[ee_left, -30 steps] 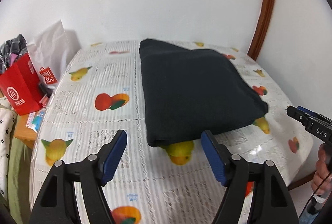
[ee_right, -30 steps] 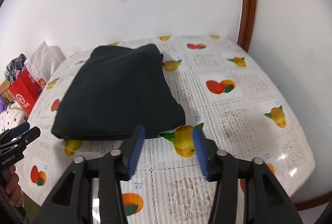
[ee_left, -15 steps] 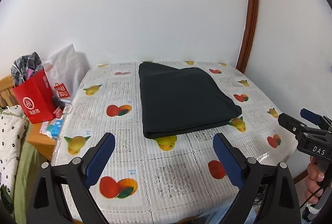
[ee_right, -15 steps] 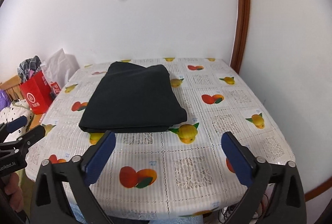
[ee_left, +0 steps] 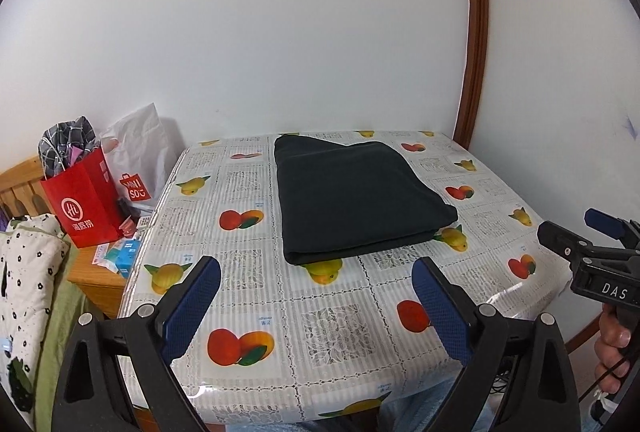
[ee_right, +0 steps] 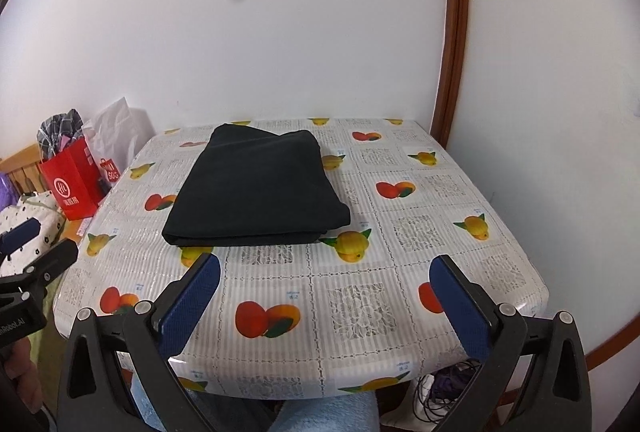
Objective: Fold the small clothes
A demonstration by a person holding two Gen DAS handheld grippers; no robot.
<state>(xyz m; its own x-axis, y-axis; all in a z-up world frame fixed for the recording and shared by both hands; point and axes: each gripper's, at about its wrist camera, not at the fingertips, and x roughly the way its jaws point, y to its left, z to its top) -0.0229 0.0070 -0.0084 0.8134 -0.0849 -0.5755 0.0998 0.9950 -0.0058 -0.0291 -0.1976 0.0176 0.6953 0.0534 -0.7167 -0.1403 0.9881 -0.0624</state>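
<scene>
Fingers of both the left gripper (ee_left: 316,306) and the right gripper (ee_right: 325,306) stand wide apart, having just opened, nothing between them, above the worktop's (ee_right: 360,296) near edge; their bodies are cut off below. Folded dark garment (ee_right: 256,188) lies far-left of centre, apart from both

The folded dark cloth (ee_left: 356,200) hides the surface (ee_left: 328,316) beneath it — its inner layers are unseen; the red bag's (ee_left: 86,208) small print is unreadable.
</scene>
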